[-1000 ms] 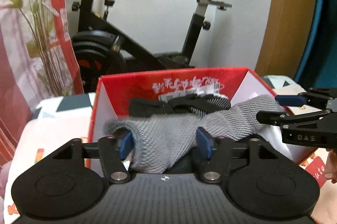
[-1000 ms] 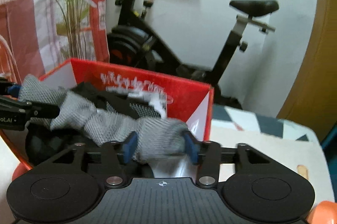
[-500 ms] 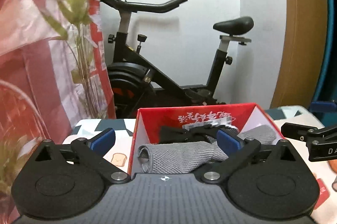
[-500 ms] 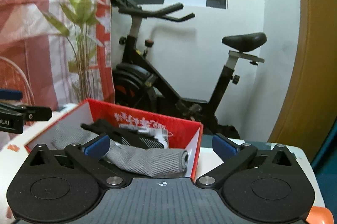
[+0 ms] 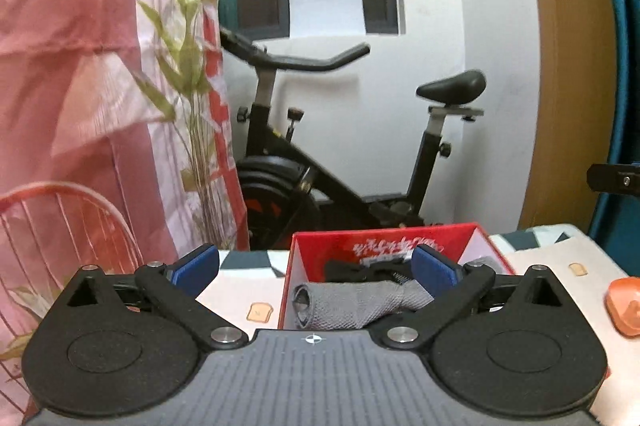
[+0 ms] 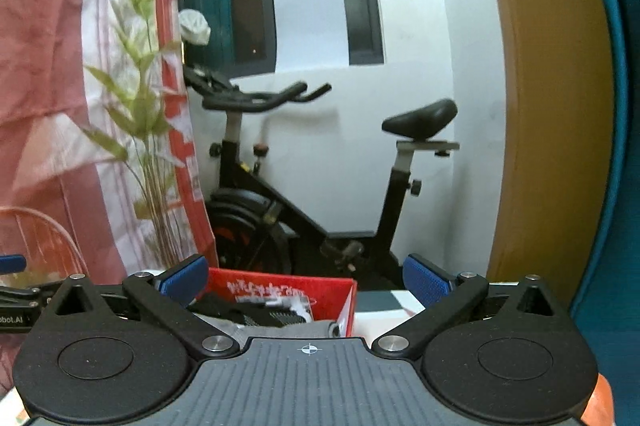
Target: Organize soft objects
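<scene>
Left gripper (image 5: 315, 268) spread wide, gripping nothing, jaws just opened. Right gripper (image 6: 306, 280) likewise spread and bare, jaws just opened. Grey sock (image 5: 360, 302) lying in red box (image 5: 289, 278) atop black cloth (image 5: 352, 272), near the front wall. Exercise bike (image 5: 340, 161) far behind.

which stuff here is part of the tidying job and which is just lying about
Job: grey cloth, black cloth, red box, left gripper, right gripper, both open and empty.

Lying about: exercise bike, plant, curtain, orange thing.
</scene>
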Motion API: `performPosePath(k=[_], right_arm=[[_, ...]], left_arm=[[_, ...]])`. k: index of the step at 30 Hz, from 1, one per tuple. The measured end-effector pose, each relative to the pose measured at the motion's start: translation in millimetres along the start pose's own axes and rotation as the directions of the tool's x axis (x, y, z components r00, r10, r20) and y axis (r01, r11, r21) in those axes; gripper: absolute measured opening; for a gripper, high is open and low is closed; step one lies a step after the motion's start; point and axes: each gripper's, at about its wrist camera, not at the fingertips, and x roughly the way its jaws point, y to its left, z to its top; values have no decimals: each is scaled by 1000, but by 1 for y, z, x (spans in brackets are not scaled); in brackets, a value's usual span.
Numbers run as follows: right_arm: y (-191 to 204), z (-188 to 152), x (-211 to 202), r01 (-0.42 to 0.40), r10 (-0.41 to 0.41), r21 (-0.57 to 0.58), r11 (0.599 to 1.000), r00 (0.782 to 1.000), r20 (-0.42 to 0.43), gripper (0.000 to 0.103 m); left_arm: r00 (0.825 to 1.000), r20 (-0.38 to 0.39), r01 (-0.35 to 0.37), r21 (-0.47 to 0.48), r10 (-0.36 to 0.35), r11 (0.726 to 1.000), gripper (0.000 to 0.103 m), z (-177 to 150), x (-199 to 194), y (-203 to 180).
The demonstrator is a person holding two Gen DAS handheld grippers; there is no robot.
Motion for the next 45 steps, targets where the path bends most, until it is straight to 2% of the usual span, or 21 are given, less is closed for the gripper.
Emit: performPosePath(k=[5,11,16,24,27,36,45], right_arm=[[5,6,-30,-8,8,-33,999,1000,12,103],[15,10,-68,3,-1,-53,999,999,42,103],[13,13,-102,-19,18,15,1000,998,65,103],[22,17,-146,-46,45,7,999,994,97,103],[25,18,-157,-46,47,-13,999,994,98,103],[26,18,-177,-42,44,-17,999,992,116,103],[26,20,-177,-52,54,-22,998,992,116,103]], left_arm=[[998,58,0,-20,2,1000,103,8,-35,1],[996,89,-7,-17,8,1000,103,19,-77,-6],[991,129,-33,-15,34,999,103,21,-116,-11],[988,138,-56,-77,66,995,103,25,-164,-11],[988,143,-36,-101,50,994,103,23,-179,-8],[987,143,-58,-112,74,992,103,24,-192,-3],[983,156,-81,-89,94,993,103,25,-196,-6]])
